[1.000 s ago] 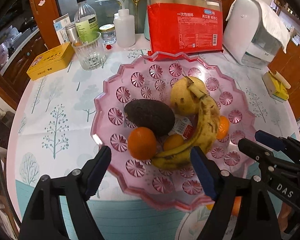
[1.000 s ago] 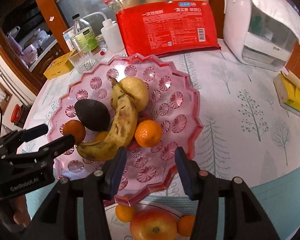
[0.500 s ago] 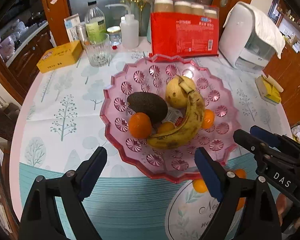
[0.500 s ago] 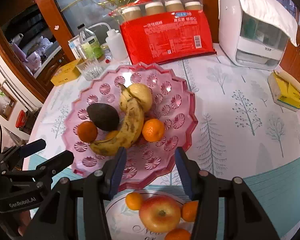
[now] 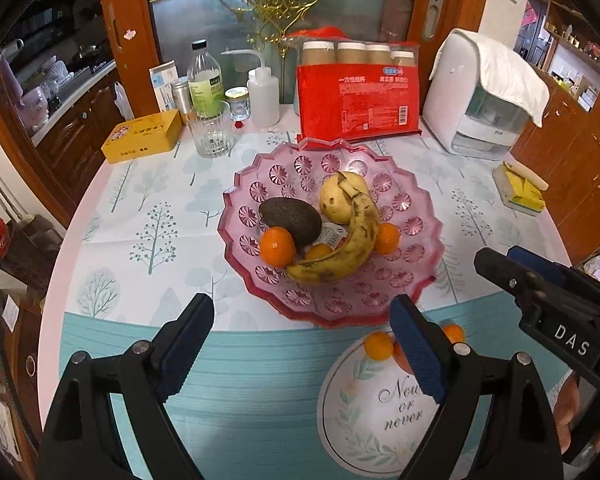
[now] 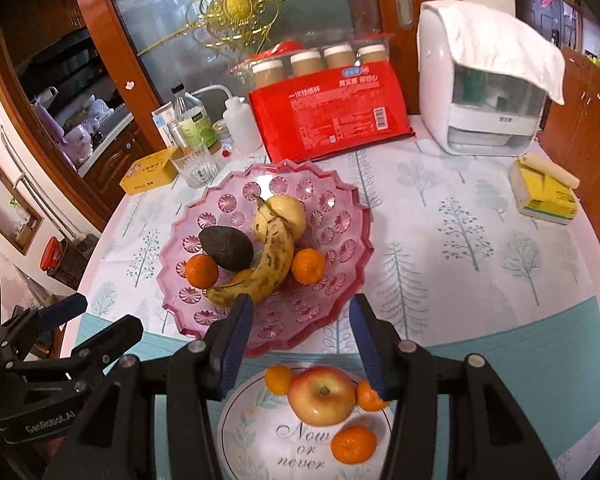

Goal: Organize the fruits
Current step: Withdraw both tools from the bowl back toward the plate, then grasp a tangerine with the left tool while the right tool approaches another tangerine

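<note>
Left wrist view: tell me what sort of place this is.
Most likely a home dining area beside a kitchen: a round table under a tree-print cloth, a pink fruit bowl on it, and wooden cabinets with a dish-laden counter behind.

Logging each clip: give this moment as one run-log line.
left hand-held gripper: open, empty | right hand-held gripper: open, empty | pink bowl: banana, avocado | plate: apple
</note>
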A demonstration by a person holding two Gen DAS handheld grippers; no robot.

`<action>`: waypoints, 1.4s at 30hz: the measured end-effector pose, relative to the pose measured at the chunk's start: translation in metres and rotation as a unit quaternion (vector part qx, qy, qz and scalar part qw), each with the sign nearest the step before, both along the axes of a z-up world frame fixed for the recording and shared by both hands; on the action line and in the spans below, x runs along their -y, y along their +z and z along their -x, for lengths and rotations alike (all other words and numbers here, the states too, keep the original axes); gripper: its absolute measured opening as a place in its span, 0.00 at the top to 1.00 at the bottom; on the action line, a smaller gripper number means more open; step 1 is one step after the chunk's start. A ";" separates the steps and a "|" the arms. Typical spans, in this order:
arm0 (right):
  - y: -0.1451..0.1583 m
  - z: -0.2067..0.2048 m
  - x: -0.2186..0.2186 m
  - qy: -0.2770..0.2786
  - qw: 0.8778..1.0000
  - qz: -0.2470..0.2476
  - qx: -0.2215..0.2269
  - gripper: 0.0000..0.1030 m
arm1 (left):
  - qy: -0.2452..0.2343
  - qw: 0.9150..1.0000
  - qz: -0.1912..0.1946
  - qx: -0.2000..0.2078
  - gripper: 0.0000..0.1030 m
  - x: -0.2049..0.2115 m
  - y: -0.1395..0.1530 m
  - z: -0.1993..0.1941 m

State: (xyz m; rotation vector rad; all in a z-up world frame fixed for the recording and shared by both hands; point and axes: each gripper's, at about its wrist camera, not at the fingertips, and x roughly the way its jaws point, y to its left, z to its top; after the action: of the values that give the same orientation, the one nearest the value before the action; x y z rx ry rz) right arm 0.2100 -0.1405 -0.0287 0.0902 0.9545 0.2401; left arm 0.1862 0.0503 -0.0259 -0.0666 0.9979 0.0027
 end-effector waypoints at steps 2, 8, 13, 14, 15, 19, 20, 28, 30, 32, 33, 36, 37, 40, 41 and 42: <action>0.006 0.009 0.004 0.001 1.000 -0.002 0.004 0.51 | -0.002 1.000 -0.003 0.005 0.14 0.004 0.005 0.009; 0.019 0.035 0.017 0.001 1.000 0.000 0.017 0.51 | -0.006 1.000 -0.007 0.015 0.14 0.017 0.015 0.036; 0.023 0.054 0.030 -0.001 1.000 -0.001 0.019 0.51 | -0.007 1.000 -0.011 0.022 0.14 0.029 0.018 0.055; 0.023 0.057 0.033 -0.002 1.000 -0.001 0.020 0.51 | -0.006 1.000 -0.012 0.023 0.14 0.031 0.018 0.059; 0.023 0.060 0.034 -0.003 1.000 0.000 0.020 0.51 | -0.005 1.000 -0.012 0.024 0.14 0.033 0.018 0.062; 0.021 0.072 0.045 -0.005 1.000 0.002 0.018 0.51 | -0.006 1.000 -0.009 0.028 0.14 0.043 0.017 0.074; 0.020 0.075 0.048 -0.006 1.000 0.003 0.016 0.51 | -0.007 1.000 -0.010 0.029 0.14 0.045 0.016 0.076; -0.002 0.086 0.067 -0.015 1.000 0.011 -0.003 0.51 | -0.019 0.999 -0.017 0.018 0.14 0.064 -0.005 0.085; -0.009 0.088 0.072 -0.014 1.000 0.011 -0.008 0.51 | -0.022 1.000 -0.016 0.011 0.14 0.067 -0.013 0.084; -0.016 0.089 0.075 -0.011 1.000 0.010 -0.012 0.51 | -0.024 1.000 -0.015 0.005 0.14 0.070 -0.021 0.083; -0.021 0.090 0.077 -0.009 1.000 0.010 -0.016 0.51 | -0.026 1.000 -0.015 0.003 0.14 0.072 -0.024 0.082; -0.034 0.091 0.080 -0.007 1.000 0.013 -0.025 0.51 | -0.031 0.999 -0.016 -0.003 0.14 0.075 -0.034 0.080; -0.038 0.091 0.081 -0.006 0.999 0.013 -0.029 0.51 | -0.033 0.999 -0.016 -0.006 0.14 0.076 -0.039 0.079; -0.052 0.090 0.083 -0.003 0.999 0.013 -0.042 0.51 | -0.034 0.999 -0.016 -0.015 0.14 0.078 -0.051 0.076; -0.058 0.089 0.084 -0.001 0.999 0.012 -0.046 0.51 | -0.034 0.999 -0.015 -0.018 0.14 0.078 -0.054 0.075; -0.061 0.089 0.084 0.000 0.999 0.013 -0.049 0.51 | -0.035 0.999 -0.014 -0.022 0.14 0.078 -0.059 0.074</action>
State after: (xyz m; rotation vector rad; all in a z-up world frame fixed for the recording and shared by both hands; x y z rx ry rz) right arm 0.1211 -0.2245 -0.0902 0.0784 1.0556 0.2247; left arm 0.1120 -0.0278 -0.0848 -0.0061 1.0439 -0.0453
